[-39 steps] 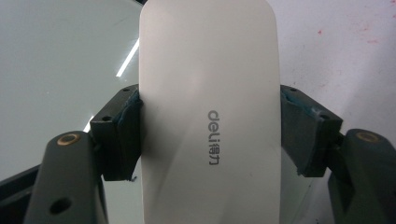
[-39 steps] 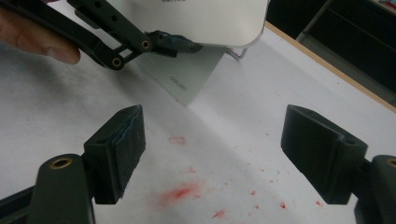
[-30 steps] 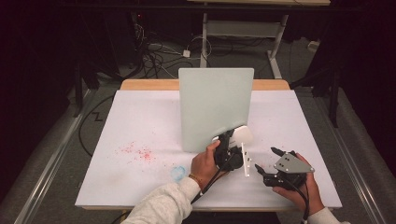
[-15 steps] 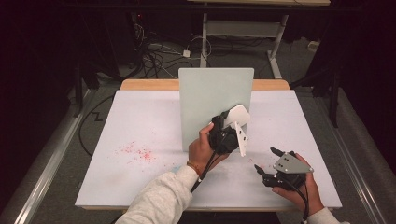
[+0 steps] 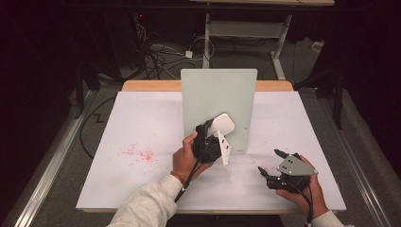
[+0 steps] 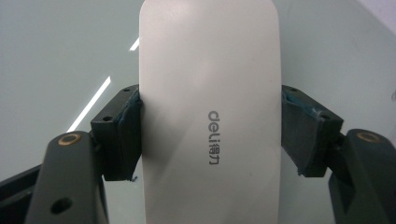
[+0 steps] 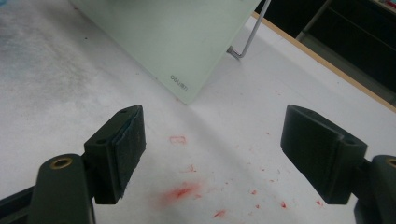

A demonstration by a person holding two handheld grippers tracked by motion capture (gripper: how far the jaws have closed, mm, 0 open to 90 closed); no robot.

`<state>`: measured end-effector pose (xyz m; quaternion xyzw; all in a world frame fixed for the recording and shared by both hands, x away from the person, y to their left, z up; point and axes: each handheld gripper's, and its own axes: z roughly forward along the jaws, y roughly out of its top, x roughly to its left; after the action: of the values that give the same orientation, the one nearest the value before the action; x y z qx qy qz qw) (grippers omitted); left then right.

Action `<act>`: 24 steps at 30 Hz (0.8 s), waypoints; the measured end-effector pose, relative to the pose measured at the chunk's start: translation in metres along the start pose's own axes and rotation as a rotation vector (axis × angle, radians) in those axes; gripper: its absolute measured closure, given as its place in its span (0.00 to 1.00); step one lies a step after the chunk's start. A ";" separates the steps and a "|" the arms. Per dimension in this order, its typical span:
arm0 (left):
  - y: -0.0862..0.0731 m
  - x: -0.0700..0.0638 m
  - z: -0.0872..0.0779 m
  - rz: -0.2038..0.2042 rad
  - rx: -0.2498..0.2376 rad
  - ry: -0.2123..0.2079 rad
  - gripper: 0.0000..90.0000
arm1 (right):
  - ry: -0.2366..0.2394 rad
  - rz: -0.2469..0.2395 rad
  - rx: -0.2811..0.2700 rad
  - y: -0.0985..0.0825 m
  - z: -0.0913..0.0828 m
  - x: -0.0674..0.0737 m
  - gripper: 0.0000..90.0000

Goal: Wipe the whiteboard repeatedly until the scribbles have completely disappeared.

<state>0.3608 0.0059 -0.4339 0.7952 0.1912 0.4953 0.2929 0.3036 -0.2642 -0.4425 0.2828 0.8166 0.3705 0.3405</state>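
We see the left gripper (image 5: 213,137) clamp the white eraser (image 5: 222,125) against the upright board (image 5: 218,92). At five o'clock, the right gripper (image 5: 269,164) rests with jaws apart above red marks (image 7: 180,192); the surface (image 5: 142,123) at nine o'clock is open.

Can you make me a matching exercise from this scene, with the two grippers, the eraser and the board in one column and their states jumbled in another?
Things:
1. left gripper
2. right gripper
3. white Deli eraser
4. pale green glass board

States:
A. stands propped upright on the white table
B. open, low over red smudges
C. clamped by its two long sides
D. shut, raised in front of the board

Pairs: 1-D, 2-B, 3-C, 4-A
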 end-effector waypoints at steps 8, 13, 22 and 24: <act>-0.008 -0.001 -0.002 0.020 0.019 0.013 0.32 | 0.006 -0.007 0.008 0.000 0.003 0.002 0.25; 0.011 -0.021 0.007 0.071 0.001 0.007 0.32 | 0.009 -0.008 0.010 0.001 0.004 0.003 0.25; 0.049 -0.062 0.025 0.171 -0.009 -0.030 0.32 | 0.007 0.000 0.011 -0.001 0.002 0.000 0.25; 0.050 -0.068 0.027 0.179 -0.012 -0.039 0.32 | 0.009 -0.001 0.006 -0.002 0.001 -0.001 0.25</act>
<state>0.3559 -0.0796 -0.4556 0.8167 0.1108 0.5052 0.2559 0.3048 -0.2656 -0.4443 0.2817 0.8194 0.3692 0.3361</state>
